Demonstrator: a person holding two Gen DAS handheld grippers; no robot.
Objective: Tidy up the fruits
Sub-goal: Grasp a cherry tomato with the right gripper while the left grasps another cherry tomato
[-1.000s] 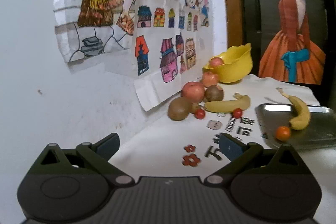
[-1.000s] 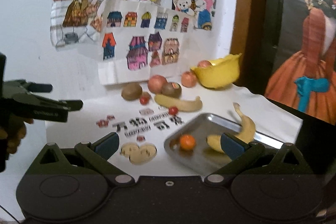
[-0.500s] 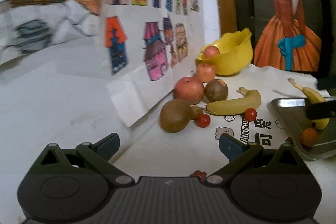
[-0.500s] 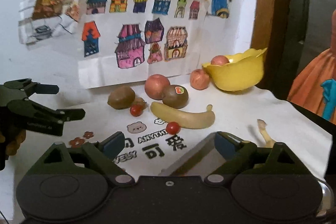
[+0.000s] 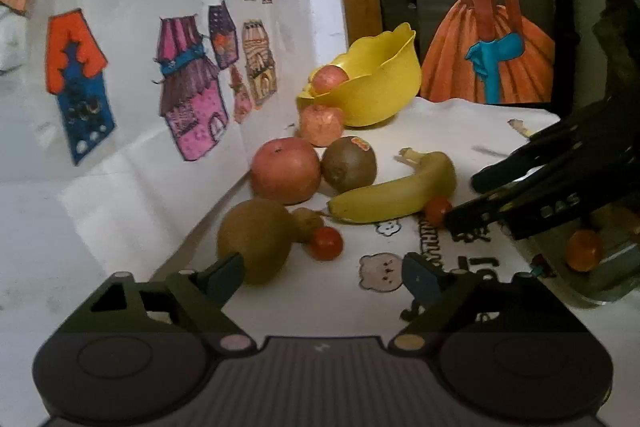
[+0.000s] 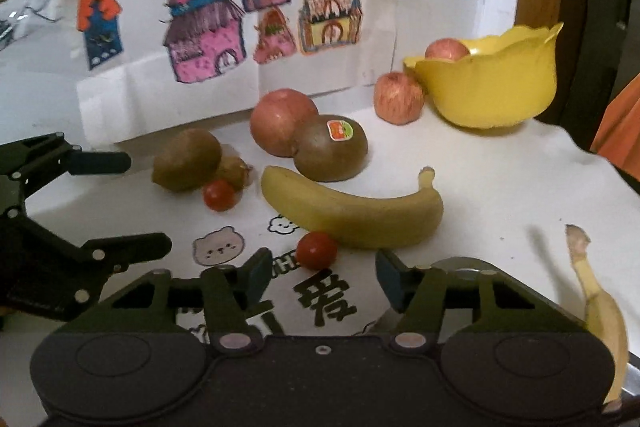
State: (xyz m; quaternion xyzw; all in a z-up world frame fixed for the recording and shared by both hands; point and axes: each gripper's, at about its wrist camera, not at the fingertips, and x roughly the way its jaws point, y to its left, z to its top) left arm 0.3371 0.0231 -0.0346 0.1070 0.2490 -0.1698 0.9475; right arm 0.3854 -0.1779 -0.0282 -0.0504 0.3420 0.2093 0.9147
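Note:
Loose fruit lies on a white printed cloth by the wall. In the left wrist view my left gripper (image 5: 322, 277) is open, its left finger just short of a brown kiwi (image 5: 256, 239), with a cherry tomato (image 5: 327, 243) ahead of the gap. In the right wrist view my right gripper (image 6: 324, 277) is open and low over the cloth. A second cherry tomato (image 6: 317, 250) sits just ahead between its fingers, touching a banana (image 6: 352, 213). Behind are a stickered kiwi (image 6: 330, 147), a big apple (image 6: 282, 121) and a small apple (image 6: 398, 98).
A yellow bowl (image 6: 492, 87) holding one apple (image 6: 446, 50) stands at the back right. A metal tray (image 5: 600, 279) at the right holds an orange (image 5: 584, 255) and another banana (image 6: 600, 303). Paper drawings hang on the wall just behind the fruit.
Both grippers have moved forward and down toward the fruit. The right one went from over the tray to the cherry tomato beside the banana. Both stayed open.

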